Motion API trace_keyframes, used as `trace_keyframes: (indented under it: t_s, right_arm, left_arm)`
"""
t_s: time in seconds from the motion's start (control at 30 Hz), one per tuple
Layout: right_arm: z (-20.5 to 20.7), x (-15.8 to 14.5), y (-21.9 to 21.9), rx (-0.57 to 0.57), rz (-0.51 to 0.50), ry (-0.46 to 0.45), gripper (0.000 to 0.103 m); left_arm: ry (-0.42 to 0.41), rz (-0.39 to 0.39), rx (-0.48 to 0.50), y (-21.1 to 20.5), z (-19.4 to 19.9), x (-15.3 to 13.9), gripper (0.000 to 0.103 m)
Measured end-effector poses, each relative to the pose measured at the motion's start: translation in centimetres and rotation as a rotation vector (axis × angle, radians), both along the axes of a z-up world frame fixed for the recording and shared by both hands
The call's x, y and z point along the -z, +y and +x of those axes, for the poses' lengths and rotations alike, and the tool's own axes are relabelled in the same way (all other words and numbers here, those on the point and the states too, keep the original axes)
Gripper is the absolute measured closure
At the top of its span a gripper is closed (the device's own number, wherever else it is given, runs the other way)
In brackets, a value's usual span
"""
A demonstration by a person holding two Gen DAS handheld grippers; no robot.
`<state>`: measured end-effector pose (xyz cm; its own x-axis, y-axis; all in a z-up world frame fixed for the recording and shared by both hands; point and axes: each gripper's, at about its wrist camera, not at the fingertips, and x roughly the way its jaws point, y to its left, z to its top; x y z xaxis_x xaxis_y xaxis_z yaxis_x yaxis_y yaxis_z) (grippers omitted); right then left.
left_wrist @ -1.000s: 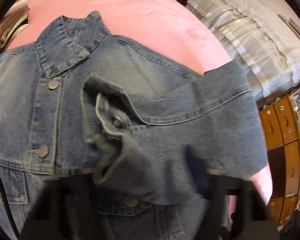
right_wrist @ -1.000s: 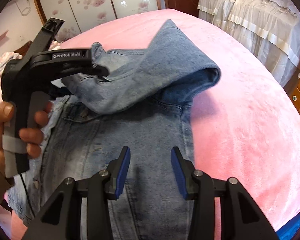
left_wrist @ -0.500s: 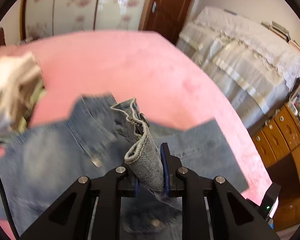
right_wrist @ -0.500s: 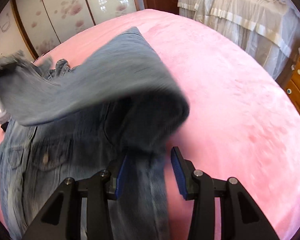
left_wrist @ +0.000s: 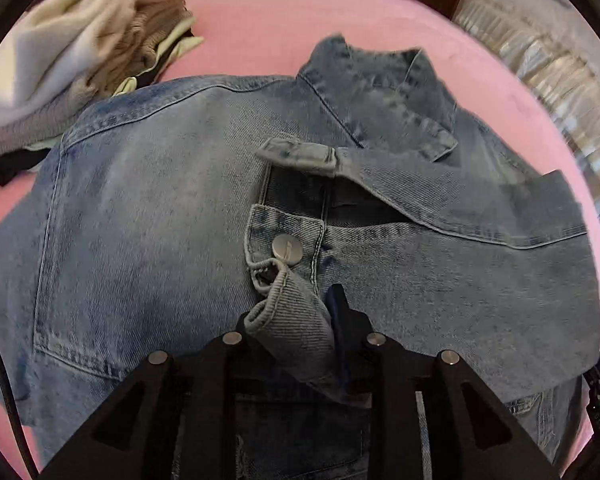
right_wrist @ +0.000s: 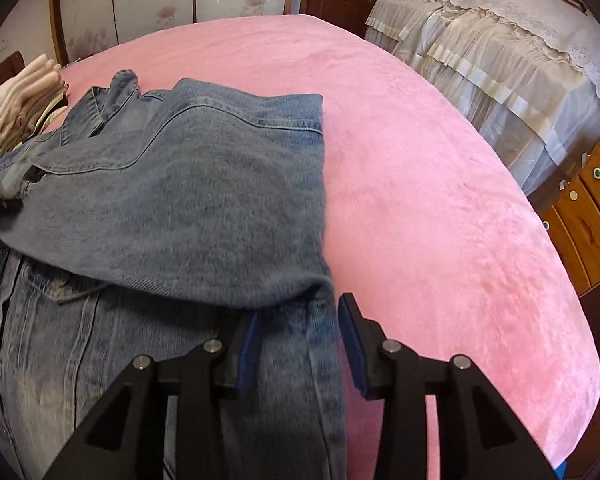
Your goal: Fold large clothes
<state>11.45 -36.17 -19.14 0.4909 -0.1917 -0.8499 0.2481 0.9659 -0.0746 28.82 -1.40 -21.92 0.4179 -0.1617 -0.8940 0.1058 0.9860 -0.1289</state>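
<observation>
A blue denim jacket [left_wrist: 148, 208] lies front up on the pink bed [left_wrist: 260, 20], collar at the far side. Its right sleeve [left_wrist: 459, 264] is folded across the chest. My left gripper [left_wrist: 300, 328] is shut on that sleeve's cuff [left_wrist: 288, 312], low over the jacket's middle. In the right wrist view the folded sleeve [right_wrist: 188, 208] lies over the jacket body [right_wrist: 80, 360]. My right gripper [right_wrist: 298, 340] is open, its jaws on either side of the jacket's right side edge, just below the sleeve fold.
A pile of folded light clothes [left_wrist: 80, 52] sits at the far left of the bed, also in the right wrist view [right_wrist: 16, 100]. A second bed with a white cover [right_wrist: 499, 52] and a wooden drawer unit [right_wrist: 583, 208] stand to the right.
The left gripper has carried the cuff across and down onto the jacket's chest, so the sleeve now lies flat. The right gripper stays open at the jacket's side edge.
</observation>
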Motion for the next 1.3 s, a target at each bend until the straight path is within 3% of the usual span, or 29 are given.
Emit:
trace_keyframes:
  t_s: [0.2,0.37,0.5,0.57,0.67,0.77,0.9,0.97,1.07,1.13,1.17,1.3]
  right_arm:
    - [-3.0,-1.1,0.0,-0.016,0.042,-0.006,0.064]
    - [-4.3,-2.9,-0.1,0.007,0.105,-0.058,0.063]
    - [-3.6,-4.3,0.5,-0.002,0.109,-0.092,0.064]
    - [-2.6,-4.9,0.9,-0.02,0.089,-0.113,0.064]
    - [-0.9,-5.4,1.4,-0.033,0.066,-0.125,0.064]
    - [0.2,-5.6,1.7,-0.038,0.063,-0.138,0.064]
    - [1.0,-4.9,2.1,-0.042,0.06,-0.12,0.064]
    - [1.0,-4.3,2.1,-0.042,0.038,-0.1,0.064]
    - [1.0,-4.0,1.5,-0.036,0.03,-0.089,0.064]
    - [1.1,-4.0,1.0,-0.028,0.035,-0.088,0.064]
    - [1.2,-4.1,0.8,-0.022,0.033,-0.087,0.064]
    - [1.5,-4.4,0.6,-0.011,0.022,-0.097,0.064]
  left_arm:
    - [0.044,-0.178,0.041,1.7,-0.9,-1.2,0.069]
    - [-0.025,-0.283,-0.019,4.4,0.0,-3.9,0.068]
    - [-0.071,-0.262,-0.045,4.7,1.7,-5.6,0.066]
    - [-0.081,-0.213,-0.056,4.1,3.5,-6.1,0.059]
    - [-0.076,-0.148,-0.074,3.0,5.9,-5.9,0.058]
    - [-0.051,-0.097,-0.113,2.6,7.8,-4.6,0.057]
    - [0.081,-0.055,-0.095,2.4,9.1,-0.8,0.056]
    - [0.043,-0.032,-0.059,2.2,8.3,-0.6,0.056]
    - [0.045,-0.059,-0.022,2.5,7.4,-0.8,0.053]
    - [0.079,-0.121,0.008,2.9,7.1,-0.7,0.037]
    - [0.088,-0.143,0.022,2.9,7.1,-0.7,0.035]
    - [0.098,-0.143,0.044,2.6,7.1,-0.6,0.027]
